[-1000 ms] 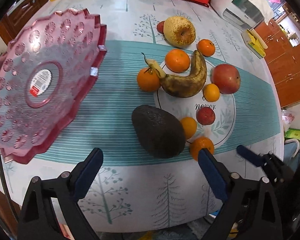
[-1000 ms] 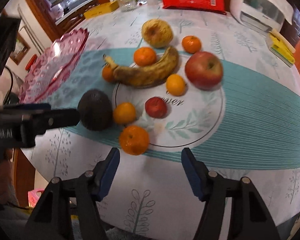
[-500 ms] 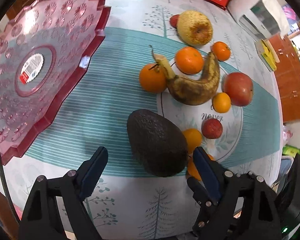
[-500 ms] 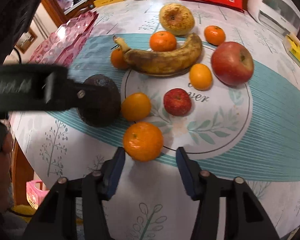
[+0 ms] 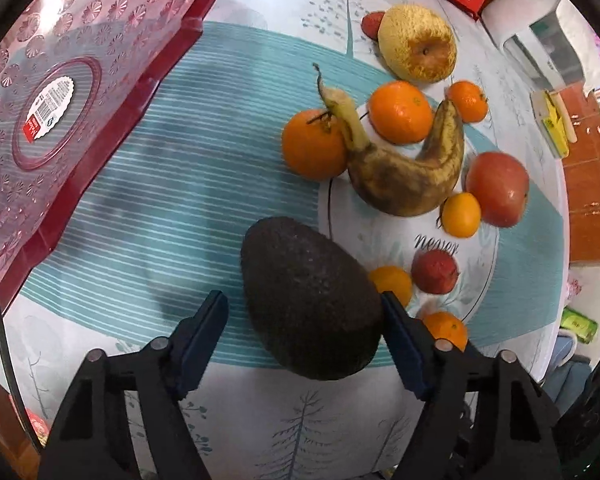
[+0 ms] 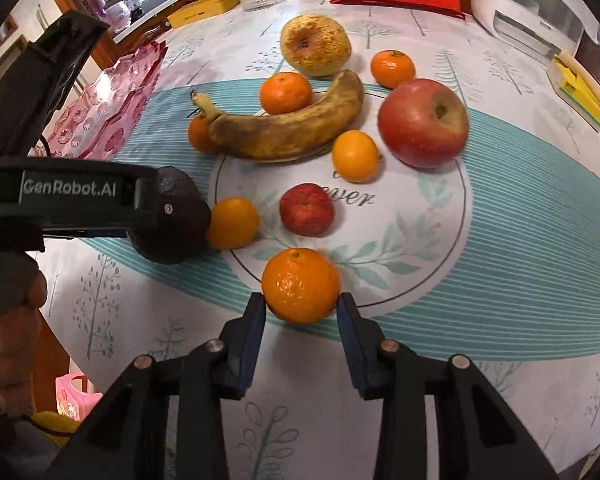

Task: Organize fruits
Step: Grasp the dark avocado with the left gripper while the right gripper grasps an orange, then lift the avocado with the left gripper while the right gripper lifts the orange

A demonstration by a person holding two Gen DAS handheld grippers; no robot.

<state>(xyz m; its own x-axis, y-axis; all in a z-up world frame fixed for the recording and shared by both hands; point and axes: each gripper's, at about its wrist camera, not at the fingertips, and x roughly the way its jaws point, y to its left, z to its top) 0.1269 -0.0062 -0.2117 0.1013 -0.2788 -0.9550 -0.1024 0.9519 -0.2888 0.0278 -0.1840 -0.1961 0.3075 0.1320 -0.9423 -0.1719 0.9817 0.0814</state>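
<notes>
Left wrist view: left tongs (image 5: 302, 326) are standing released, straddling the avocado (image 5: 310, 300); right pad is touching its skin, left pad is just apart. Pink tray (image 5: 100, 92) is waiting far left on the worktop (image 5: 228, 420), probably the destination.

Right wrist view: right tongs (image 6: 301, 314) are bracketing the near orange (image 6: 301, 285), pads just beside its sides; clenched or not, I cannot tell.

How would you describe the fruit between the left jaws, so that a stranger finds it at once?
Look at the round white patch printed on the teal-striped tablecloth. At its edge, toward the pink tray, lies the avocado. It is the only dark, rough-skinned fruit; its neighbours are orange or red.
</notes>
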